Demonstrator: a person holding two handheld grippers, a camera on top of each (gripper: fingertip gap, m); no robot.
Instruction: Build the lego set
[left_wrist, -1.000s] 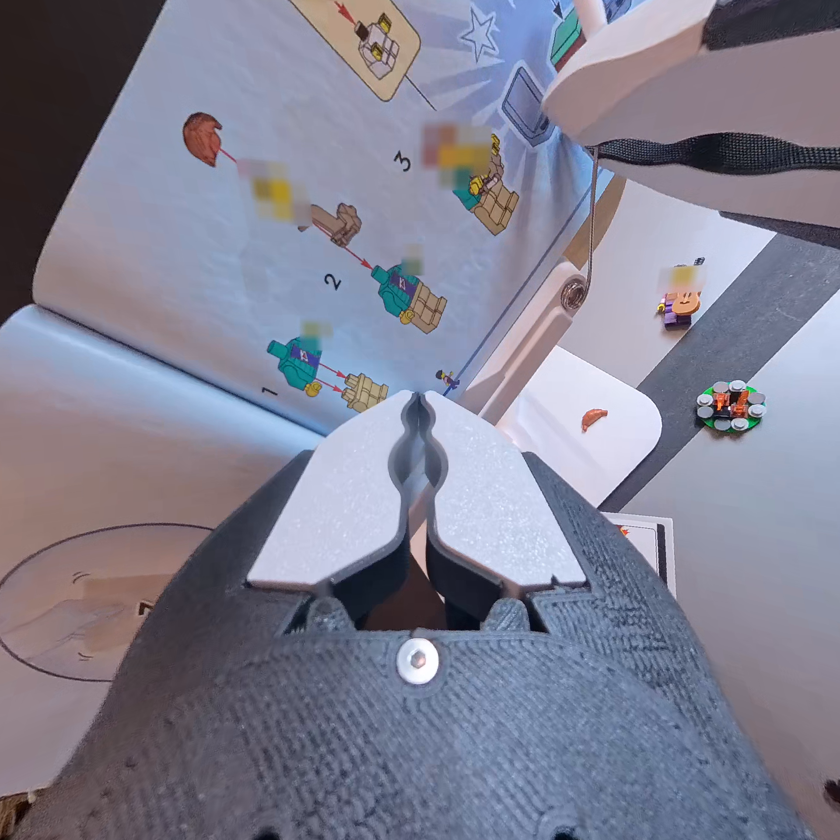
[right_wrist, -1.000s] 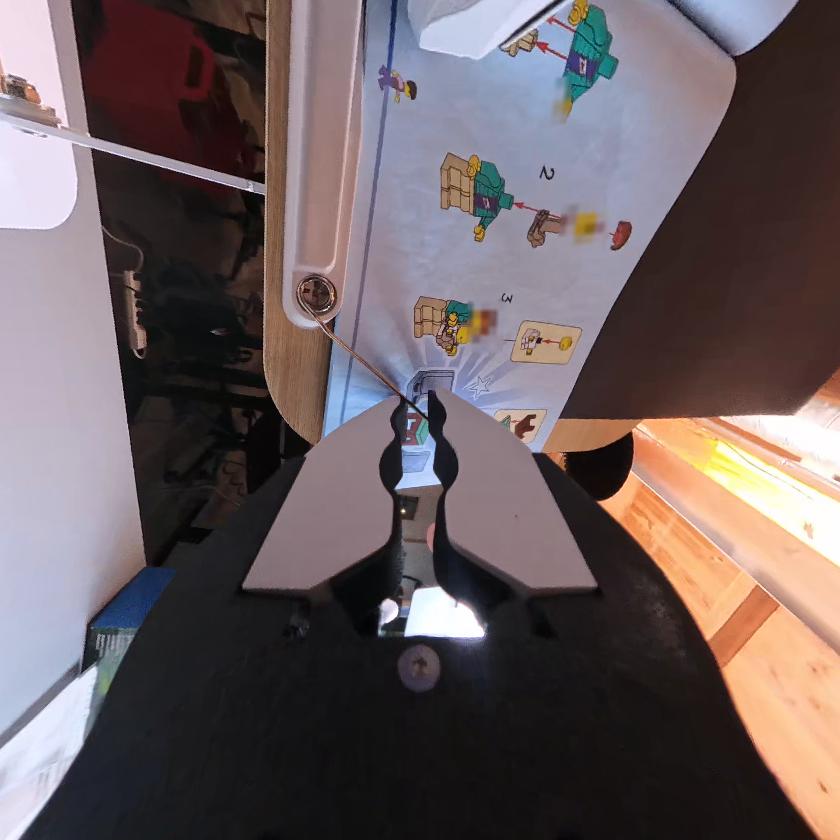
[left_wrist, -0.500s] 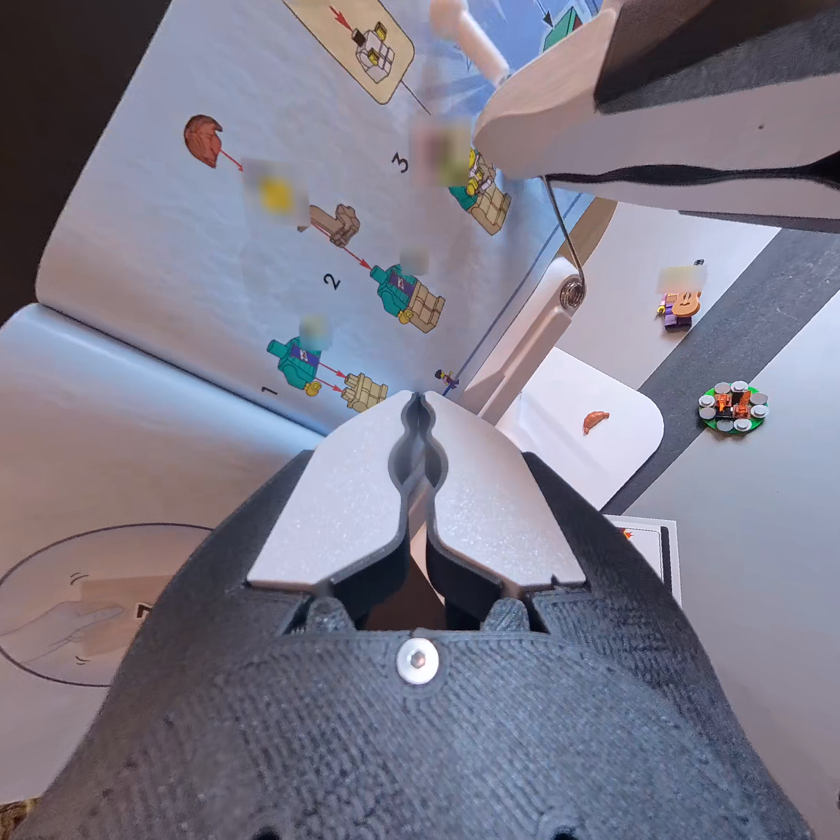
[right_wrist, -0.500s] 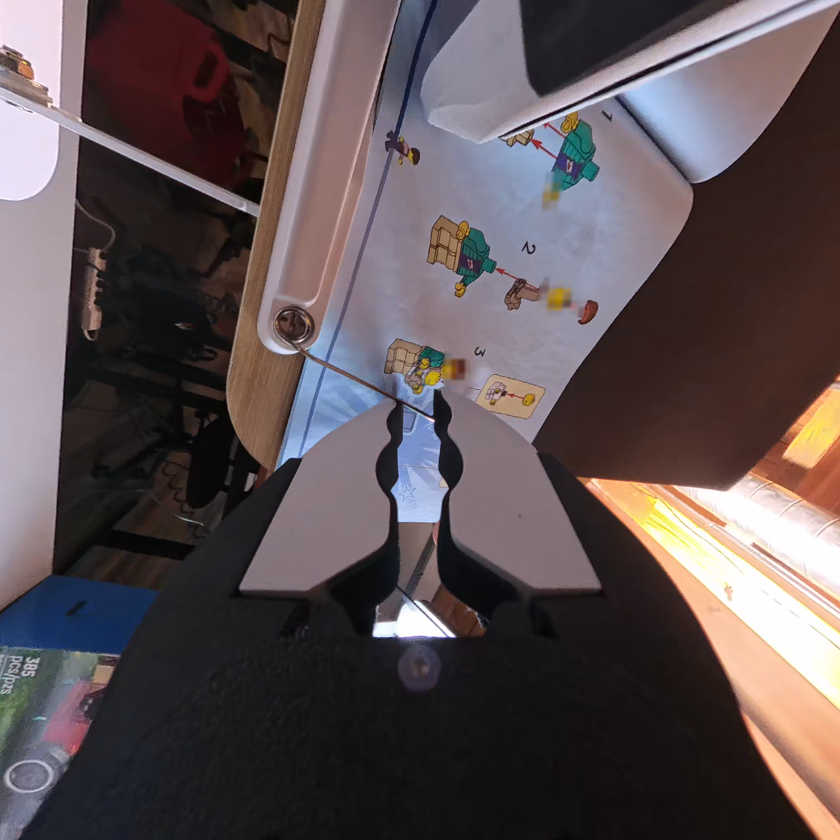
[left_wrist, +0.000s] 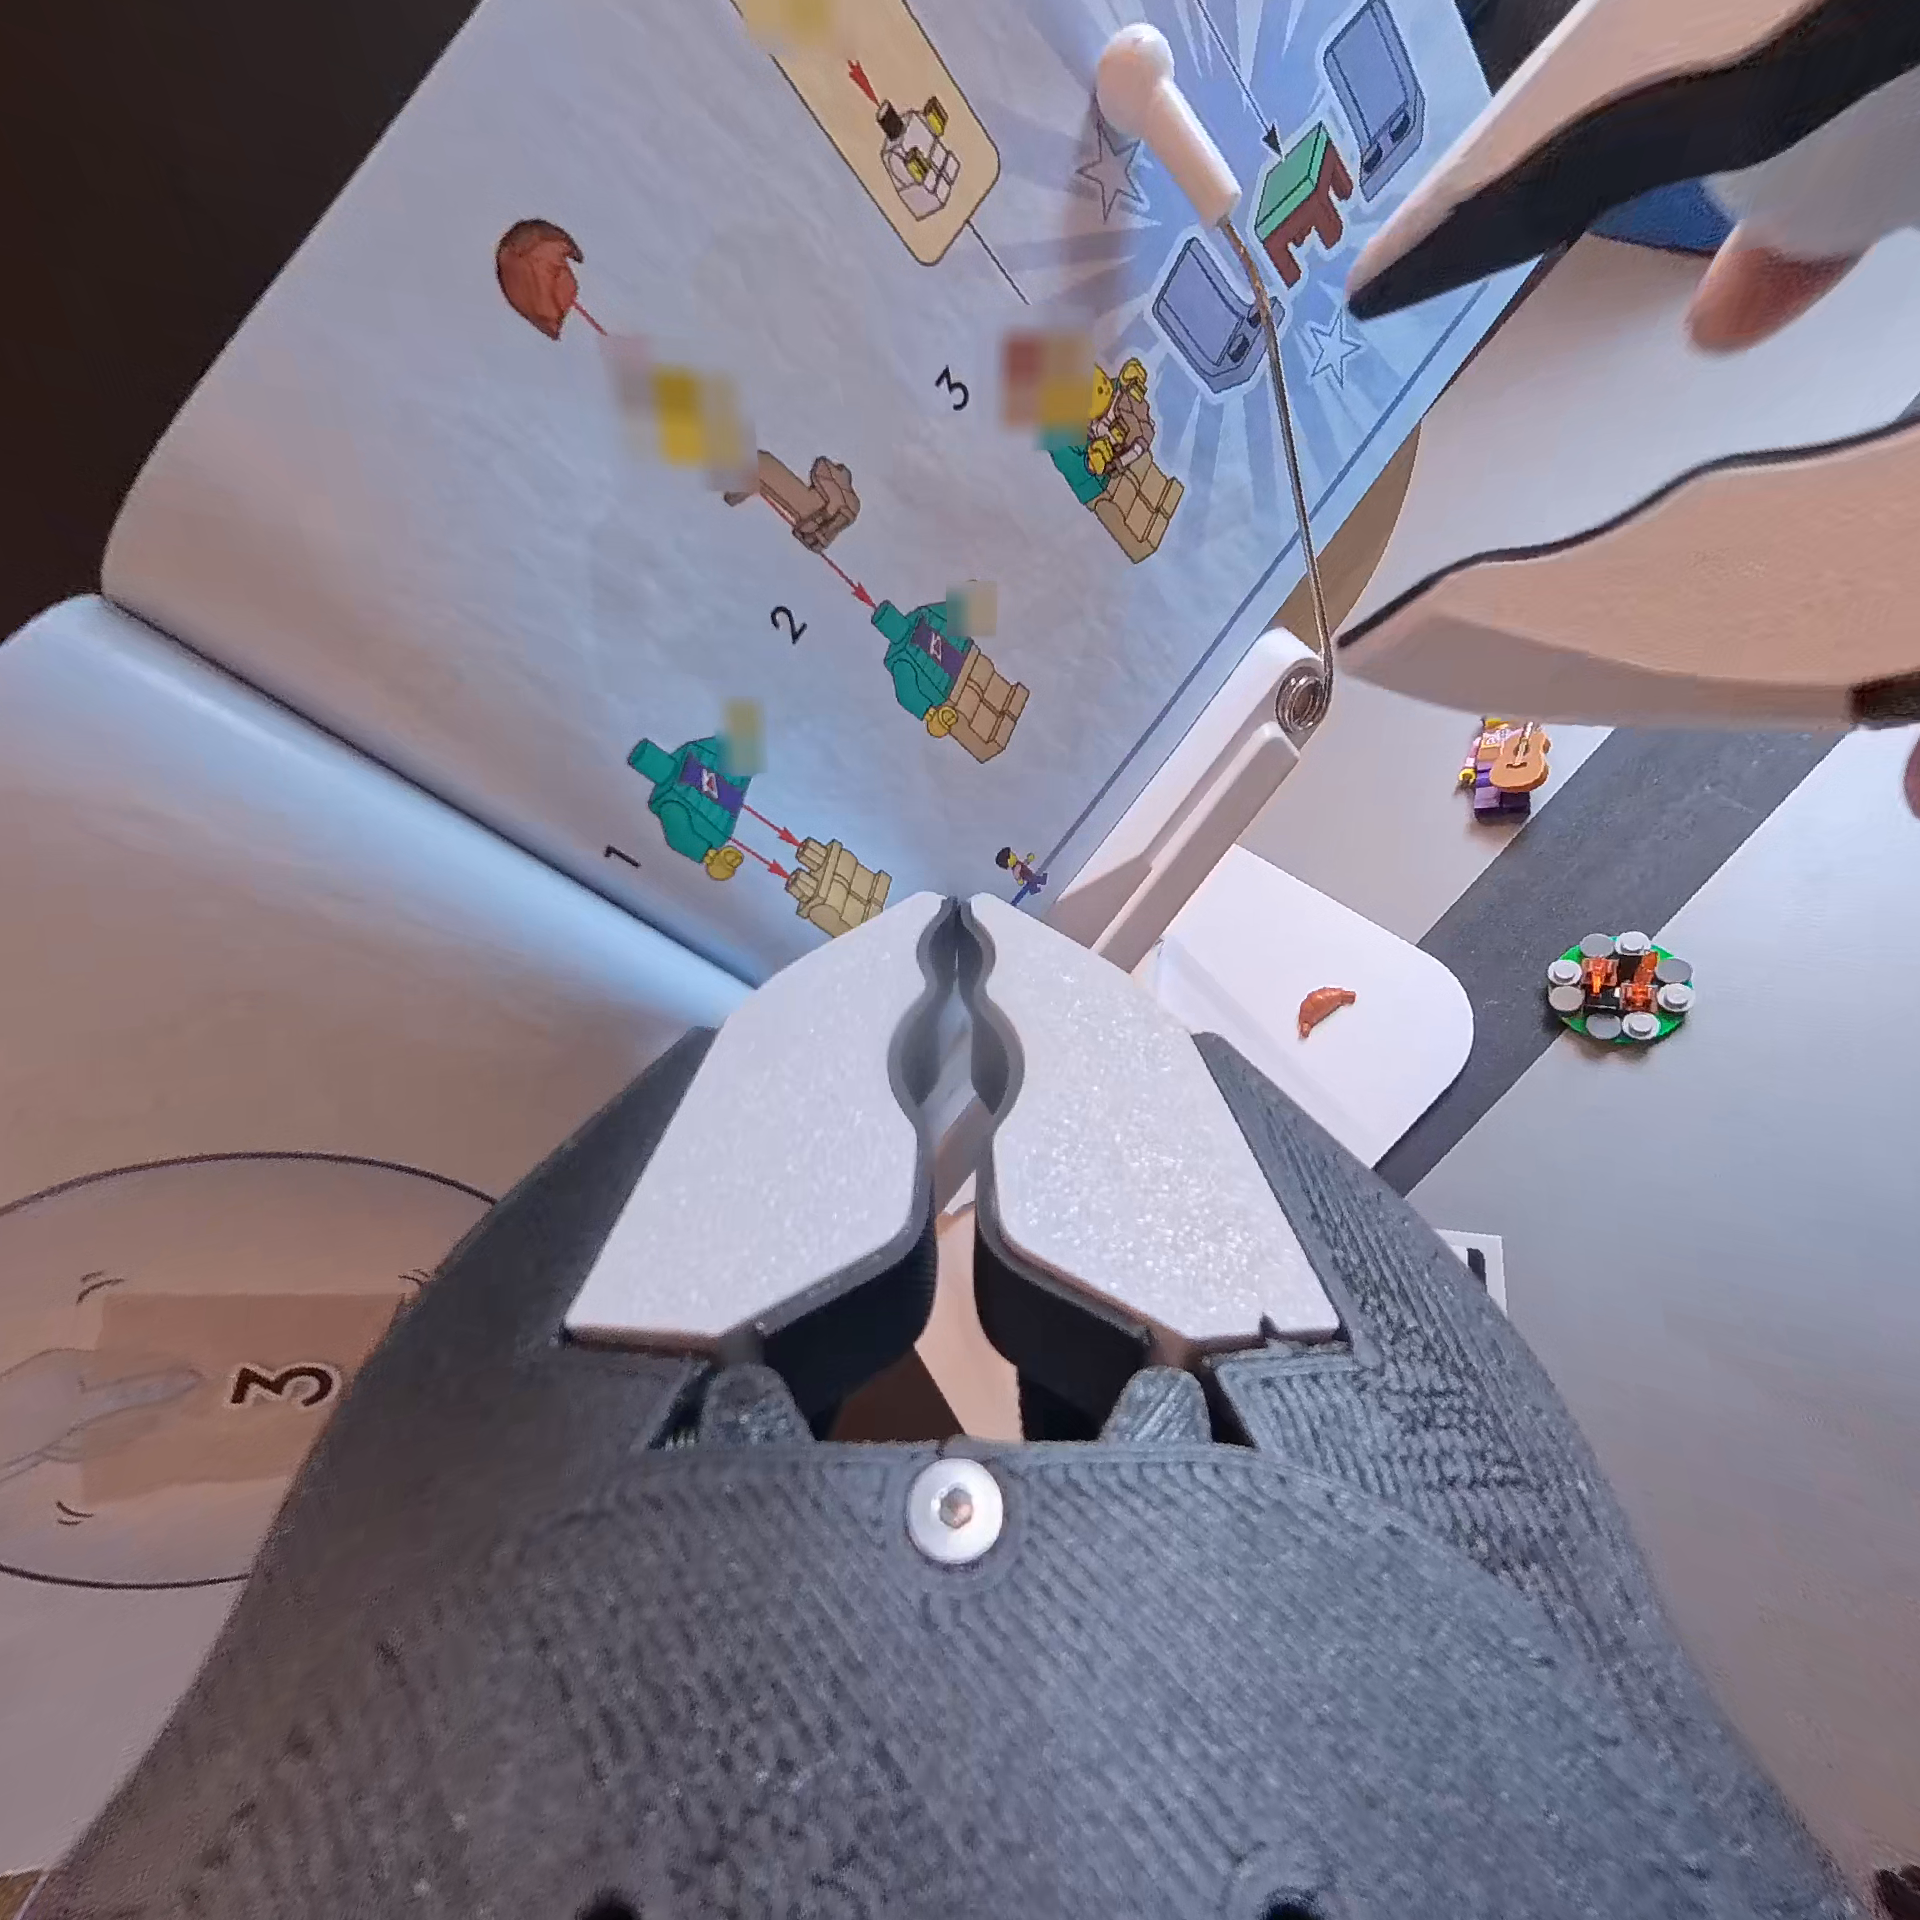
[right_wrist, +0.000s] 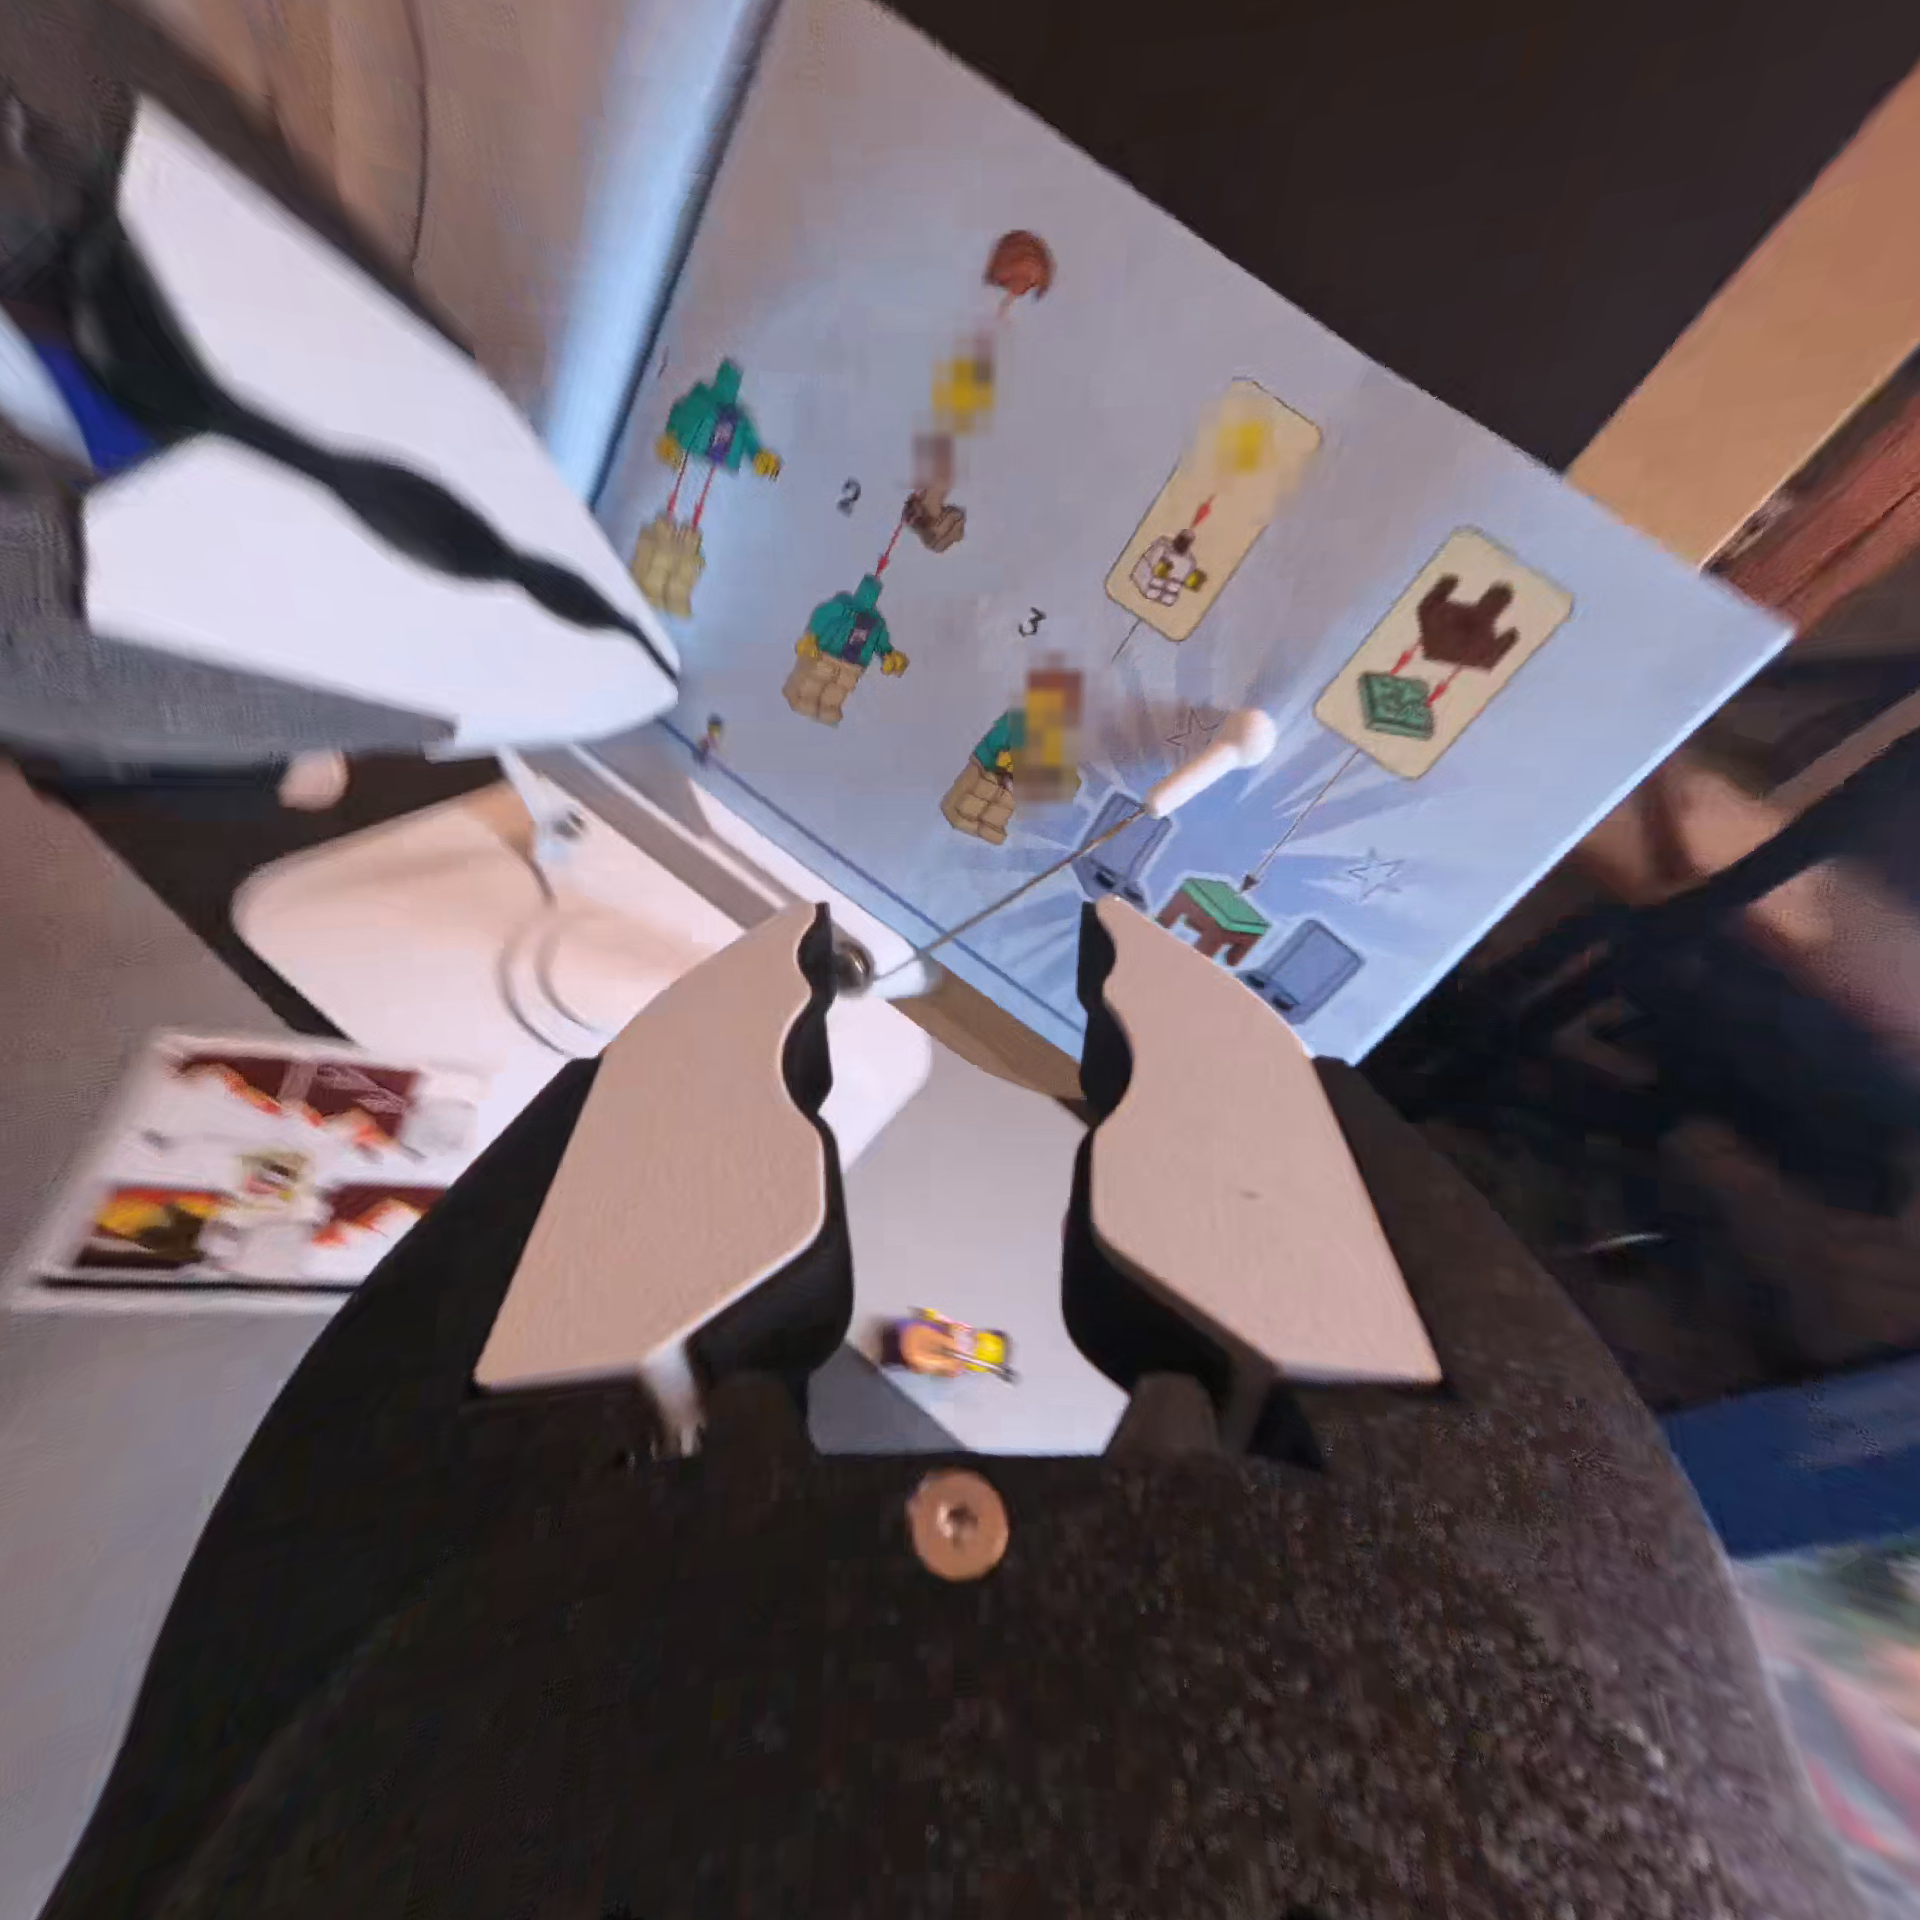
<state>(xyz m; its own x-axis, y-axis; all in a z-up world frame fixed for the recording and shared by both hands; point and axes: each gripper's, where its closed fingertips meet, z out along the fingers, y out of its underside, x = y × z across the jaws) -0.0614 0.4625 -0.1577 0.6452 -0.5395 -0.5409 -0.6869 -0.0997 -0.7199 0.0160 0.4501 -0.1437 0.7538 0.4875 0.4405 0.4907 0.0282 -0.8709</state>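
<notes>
1. Grey tabletop (left_wrist: 1714, 1299) crossed by a dark strip (left_wrist: 1621, 883); beyond its far edge the background is dark.
2. Instruction booklet (left_wrist: 520, 540) stands open on a white stand (left_wrist: 1351, 1070), propped at a slant. Its page shows numbered building steps for a small figure.
3. Thin wire page-holder arm (left_wrist: 1283, 436) with a white tip (left_wrist: 1164, 114) lies across the lower right part of the page, pivoting from a coil at the stand's corner.
4. Left gripper (left_wrist: 956, 920): jaws together, tips touching, at the near edge of the booklet. Whether they pinch the paper I cannot tell.
5. Right gripper (right_wrist: 951, 925): jaws clearly apart, nothing between them. It sits just near of the stand's corner, with the wire arm running up from between the tips. This view is blurred.
6. Right gripper also shows in the left wrist view at upper right, fingers (left_wrist: 1558, 582) spread beside the wire arm.
7. Built figure with a guitar (left_wrist: 1507, 769) lies on the tabletop right of the stand.
8. Round green plate with grey studs and orange pieces (left_wrist: 1621, 997) sits farther right, past the dark strip.
9. Small orange curved piece (left_wrist: 1325, 1006) rests on the stand's white base.
10. Sticker sheet (right_wrist: 249, 1164) lies flat on the table, left of the stand.
</notes>
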